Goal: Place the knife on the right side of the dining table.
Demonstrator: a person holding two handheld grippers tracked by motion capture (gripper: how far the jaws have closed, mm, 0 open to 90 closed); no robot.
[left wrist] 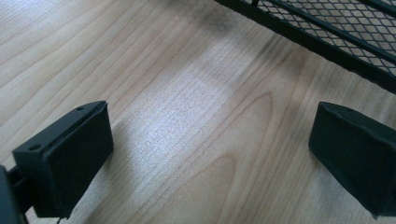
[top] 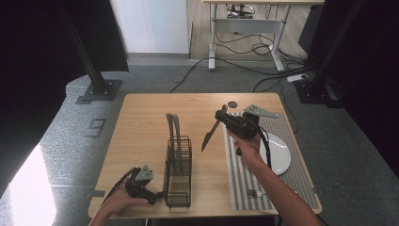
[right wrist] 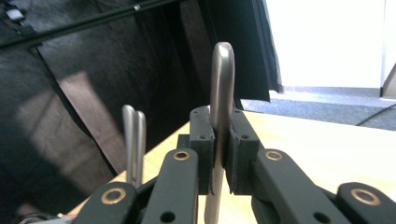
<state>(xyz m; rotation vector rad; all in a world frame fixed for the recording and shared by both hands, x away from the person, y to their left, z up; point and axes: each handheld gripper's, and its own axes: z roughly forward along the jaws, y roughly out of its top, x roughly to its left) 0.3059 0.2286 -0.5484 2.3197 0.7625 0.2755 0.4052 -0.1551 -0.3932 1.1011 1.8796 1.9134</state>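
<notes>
A table knife (top: 210, 135) is clamped between the closed jaws of the right gripper (top: 221, 116) and held in the air above the wooden table (top: 141, 132), between the black wire cutlery rack (top: 178, 172) and the striped placemat (top: 235, 179). The left gripper (top: 155, 197) is rested on the table just beside the rack, its jaws spread wide with nothing between them.

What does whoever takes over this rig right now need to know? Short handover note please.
Right gripper: shut on a knife, held above the table between the wire rack and the striped mat, blade pointing down toward the table.
Left gripper: open, nothing between its fingers, resting on the table beside the wire rack.
Rack: two metal utensils already stand in it.
Striped mat: white plate and a fork lie on it.
Left, likely: put the knife in the rack, then the fork.
</notes>
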